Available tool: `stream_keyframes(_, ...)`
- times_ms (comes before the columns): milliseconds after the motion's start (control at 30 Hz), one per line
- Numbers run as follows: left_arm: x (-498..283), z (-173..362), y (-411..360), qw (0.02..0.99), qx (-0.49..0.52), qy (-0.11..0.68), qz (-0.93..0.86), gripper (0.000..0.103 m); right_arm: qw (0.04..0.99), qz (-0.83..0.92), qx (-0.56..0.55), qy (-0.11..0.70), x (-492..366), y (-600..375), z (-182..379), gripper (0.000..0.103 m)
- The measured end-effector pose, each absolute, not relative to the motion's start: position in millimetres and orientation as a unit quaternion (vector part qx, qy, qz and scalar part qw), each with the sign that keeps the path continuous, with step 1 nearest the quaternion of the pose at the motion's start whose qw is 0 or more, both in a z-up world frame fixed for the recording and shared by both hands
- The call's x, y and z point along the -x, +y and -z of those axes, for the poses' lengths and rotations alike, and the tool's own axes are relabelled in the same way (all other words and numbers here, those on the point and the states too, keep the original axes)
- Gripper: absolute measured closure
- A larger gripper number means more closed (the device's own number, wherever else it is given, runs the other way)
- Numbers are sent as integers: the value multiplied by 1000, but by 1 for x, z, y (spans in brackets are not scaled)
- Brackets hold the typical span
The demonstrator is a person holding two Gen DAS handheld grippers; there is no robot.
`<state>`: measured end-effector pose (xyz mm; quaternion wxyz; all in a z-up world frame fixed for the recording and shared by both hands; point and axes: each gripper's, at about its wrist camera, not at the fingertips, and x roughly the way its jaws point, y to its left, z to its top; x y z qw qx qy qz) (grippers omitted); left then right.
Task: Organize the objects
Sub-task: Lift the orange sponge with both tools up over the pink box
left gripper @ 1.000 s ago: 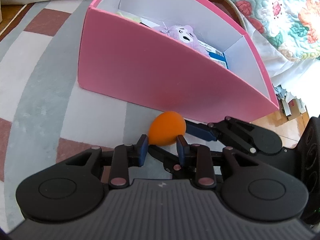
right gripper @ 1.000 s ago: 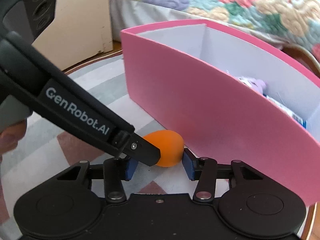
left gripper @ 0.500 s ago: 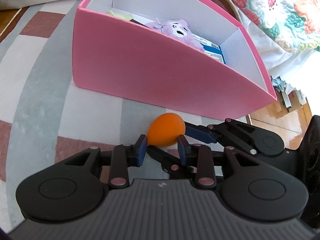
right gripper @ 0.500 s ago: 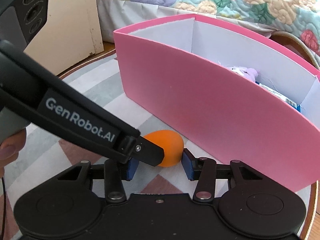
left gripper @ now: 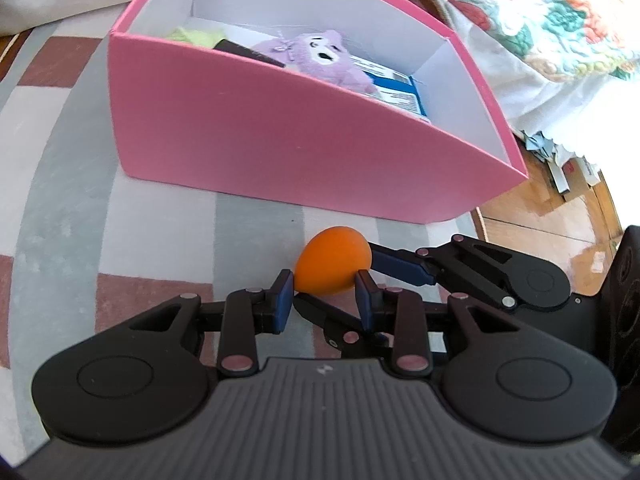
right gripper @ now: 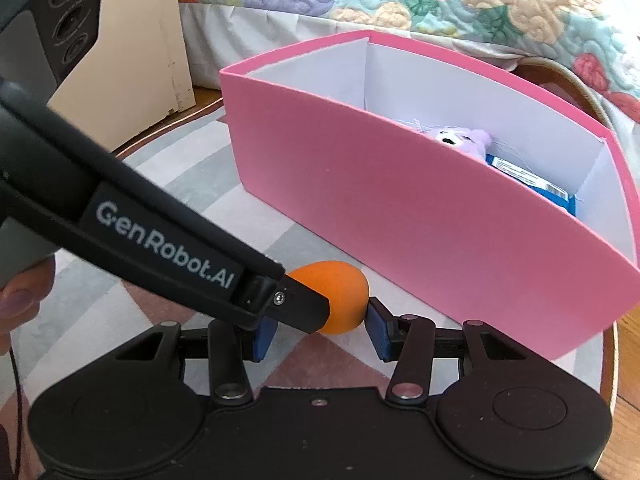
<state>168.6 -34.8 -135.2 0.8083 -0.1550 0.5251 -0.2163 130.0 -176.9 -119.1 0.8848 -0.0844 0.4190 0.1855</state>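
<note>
- A pink box (left gripper: 280, 148) with white inner walls fills the upper centre of the left wrist view. It holds a purple plush toy (left gripper: 316, 56), a blue-and-white packet (left gripper: 396, 88) and something pale green (left gripper: 192, 36).
- An orange egg-shaped sponge (left gripper: 334, 262), smooth and matte, sits low centre, just before the box.
- The left gripper (left gripper: 325, 296) pinches it narrowly.
- The right gripper (right gripper: 320, 328) has just been opening; its right pad touches the sponge, its left pad is hidden.

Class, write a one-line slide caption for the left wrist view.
Both claws, left and right, grip an orange egg-shaped sponge before a pink box holding a purple plush.
</note>
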Motion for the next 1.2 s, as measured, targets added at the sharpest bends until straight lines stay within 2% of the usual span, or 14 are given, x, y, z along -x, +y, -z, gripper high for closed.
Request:
stream_keyframes(367,-153,108,-42,816,143,507,238,72,898,-164,69,403,-127,-193,113,50)
stream_keyframes(500,-142,87,-46,832,116,483,247,73,894,-171,75,408,-124,-190,96,51)
stream_keyframes(800,-136,43,-50,828,130,472,272,75,902,-181,80,384,-114,-203,51,51)
stream_keyframes(1200,-146,-4,-61,837,101,464,271,75,907,-187,114,360,-122,-203,4,51)
